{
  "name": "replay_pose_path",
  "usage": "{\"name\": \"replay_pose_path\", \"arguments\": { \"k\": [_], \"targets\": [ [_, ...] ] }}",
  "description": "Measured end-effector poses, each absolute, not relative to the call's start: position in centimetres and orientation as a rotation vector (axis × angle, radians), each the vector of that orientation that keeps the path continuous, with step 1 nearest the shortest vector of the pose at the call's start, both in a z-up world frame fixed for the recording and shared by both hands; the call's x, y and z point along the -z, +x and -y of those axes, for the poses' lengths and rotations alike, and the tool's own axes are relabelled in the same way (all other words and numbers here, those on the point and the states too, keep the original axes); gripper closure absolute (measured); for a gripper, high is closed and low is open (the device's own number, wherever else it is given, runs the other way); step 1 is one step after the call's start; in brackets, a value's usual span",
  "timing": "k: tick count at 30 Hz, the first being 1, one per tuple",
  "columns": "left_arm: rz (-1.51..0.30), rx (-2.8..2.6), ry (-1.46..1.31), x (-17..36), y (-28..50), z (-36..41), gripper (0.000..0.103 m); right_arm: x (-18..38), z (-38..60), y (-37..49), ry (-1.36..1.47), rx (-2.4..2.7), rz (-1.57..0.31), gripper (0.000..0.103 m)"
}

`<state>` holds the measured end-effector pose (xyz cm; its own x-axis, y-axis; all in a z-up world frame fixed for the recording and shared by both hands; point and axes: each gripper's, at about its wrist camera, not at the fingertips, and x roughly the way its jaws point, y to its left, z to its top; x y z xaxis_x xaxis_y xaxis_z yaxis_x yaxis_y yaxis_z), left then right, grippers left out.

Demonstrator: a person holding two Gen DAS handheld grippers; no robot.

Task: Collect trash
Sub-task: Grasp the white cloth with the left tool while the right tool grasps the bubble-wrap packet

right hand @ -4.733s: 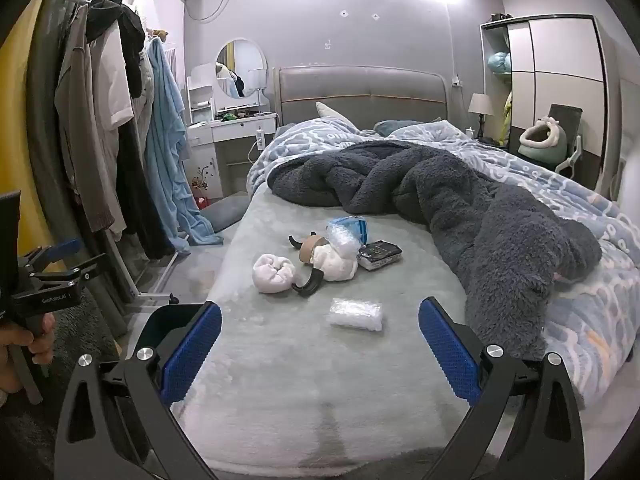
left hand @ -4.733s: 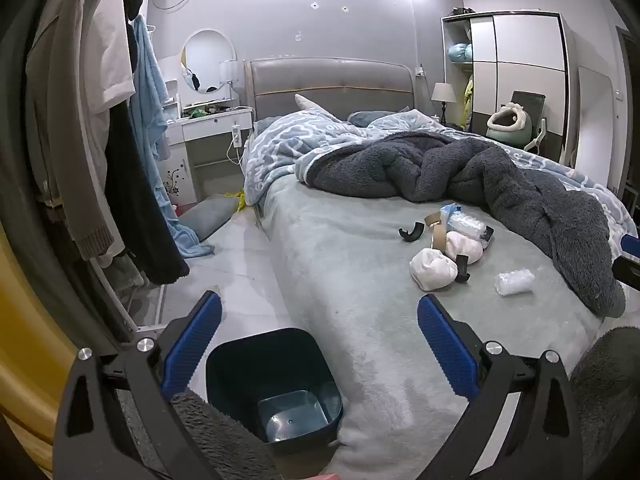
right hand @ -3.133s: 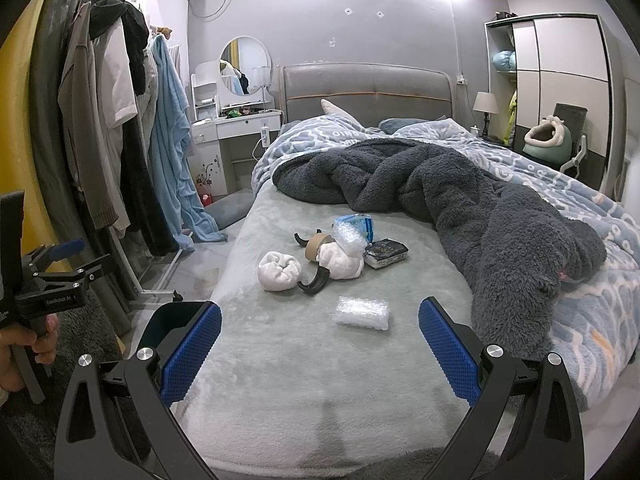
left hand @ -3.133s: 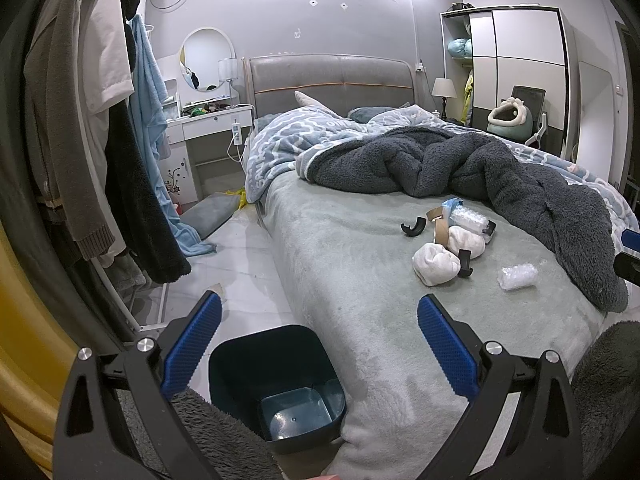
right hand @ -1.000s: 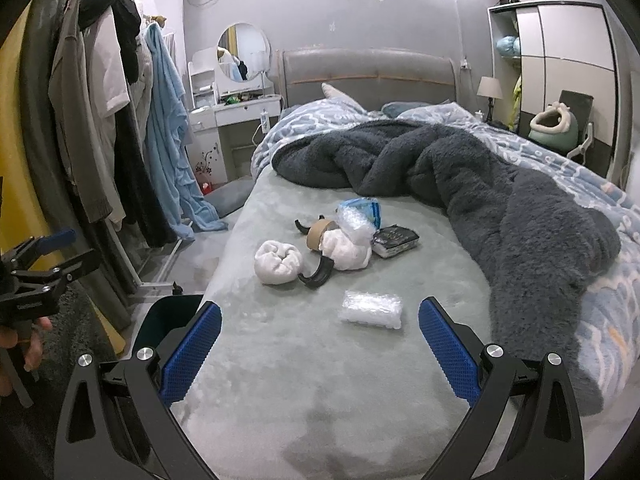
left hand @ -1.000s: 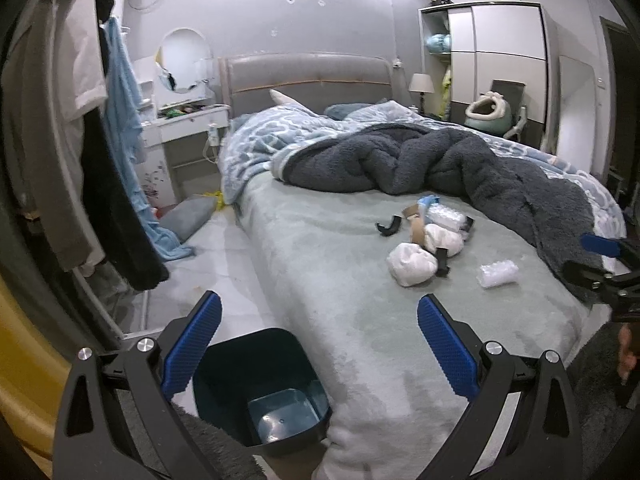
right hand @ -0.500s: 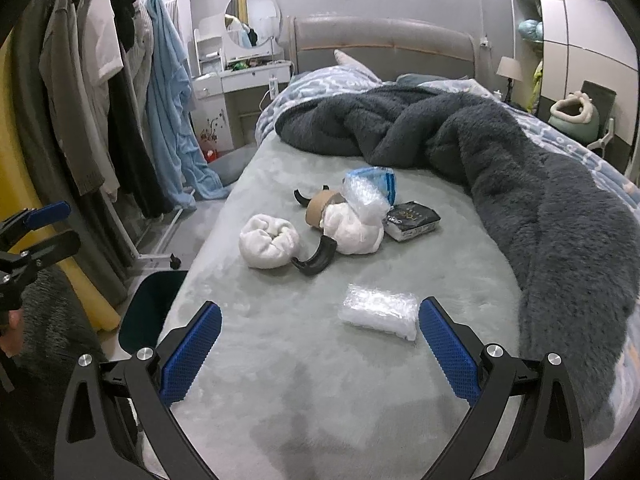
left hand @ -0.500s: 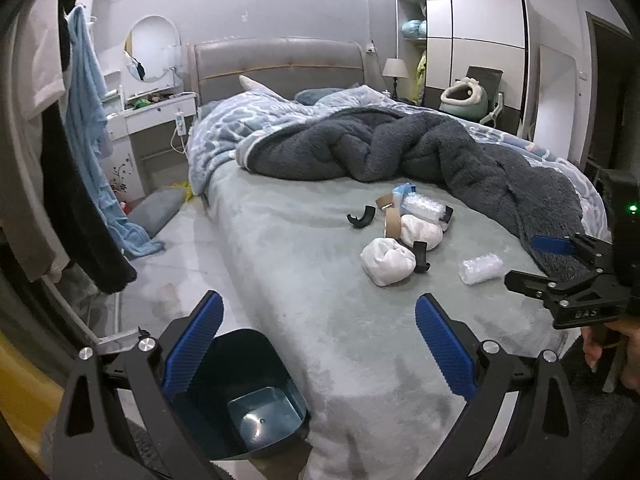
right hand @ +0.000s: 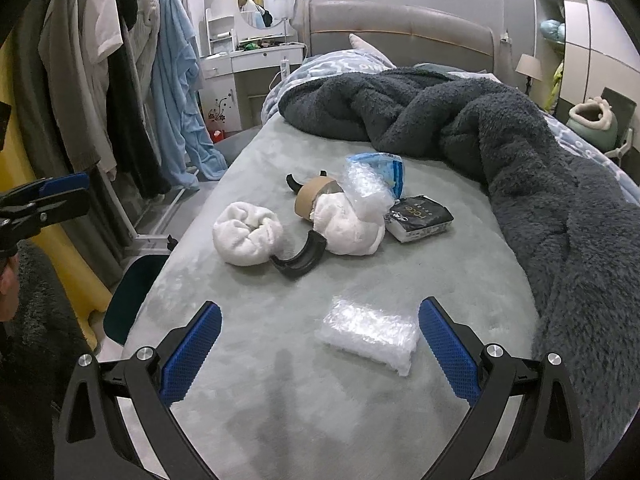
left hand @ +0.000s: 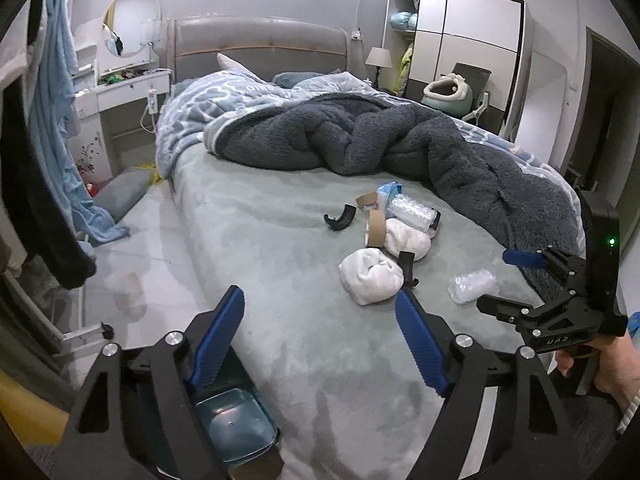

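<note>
Lying flat on bed point(right hand: 280, 380): clear crinkly bubble-wrap pkt point(right hand: 370, 332).

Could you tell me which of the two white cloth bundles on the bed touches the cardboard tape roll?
The farther bundle, beside the black packet; the tape roll rests against it. The nearer bundle lies apart.

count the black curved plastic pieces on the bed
2: one black curved piece lies in front between the two white bundles; the other black curved piece is behind the tape roll. More may be hidden.
</note>
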<state>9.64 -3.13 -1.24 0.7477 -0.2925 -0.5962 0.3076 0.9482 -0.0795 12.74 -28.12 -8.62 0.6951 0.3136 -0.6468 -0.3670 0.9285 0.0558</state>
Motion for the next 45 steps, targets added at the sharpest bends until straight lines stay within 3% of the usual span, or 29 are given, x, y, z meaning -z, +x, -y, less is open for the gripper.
{"name": "replay_pose_path", "arguments": {
  "k": [9, 15, 17, 23, 29, 34, 37, 41, 45],
  "targets": [
    [-0.716, 0.408, -0.019, 3.0, 13.2, 4.4, 0.032, 9.7, 28.9, 15.0, -0.057, -0.415, -0.752, 0.004],
    [-0.757, 0.436, -0.017, 4.3, 14.9, 5.3, 0.035, 10.5, 29.6, 16.0, -0.054, -0.398, -0.782, 0.011],
    [-0.766, 0.452, -0.019, 4.7, 15.3, 5.6, 0.035, 10.9, 29.6, 16.1, -0.063, -0.396, -0.803, 0.021],
    [-0.800, 0.490, -0.024, 6.0, 16.7, 6.4, 0.035, 12.3, 28.9, 16.3, -0.112, -0.391, -0.870, 0.035],
    [-0.815, 0.517, -0.023, 6.9, 17.4, 7.2, 0.026, 11.8, 28.7, 16.6, -0.110, -0.364, -0.849, 0.040],
    [-0.848, 0.538, -0.046, 7.8, 18.3, 7.8, 0.026, 10.8, 29.0, 17.0, -0.062, -0.345, -0.824, 0.040],
    [-0.891, 0.535, -0.053, 8.7, 19.0, 8.2, 0.034, 10.2, 28.9, 17.1, -0.039, -0.337, -0.813, 0.040],
    [-0.928, 0.562, -0.090, 9.3, 19.5, 8.5, 0.056, 9.2, 28.3, 17.5, 0.008, -0.331, -0.791, 0.040],
    [-0.890, 0.556, -0.072, 8.2, 19.2, 8.2, 0.067, 8.5, 26.8, 17.8, 0.012, -0.345, -0.775, 0.040]
  ]
}}
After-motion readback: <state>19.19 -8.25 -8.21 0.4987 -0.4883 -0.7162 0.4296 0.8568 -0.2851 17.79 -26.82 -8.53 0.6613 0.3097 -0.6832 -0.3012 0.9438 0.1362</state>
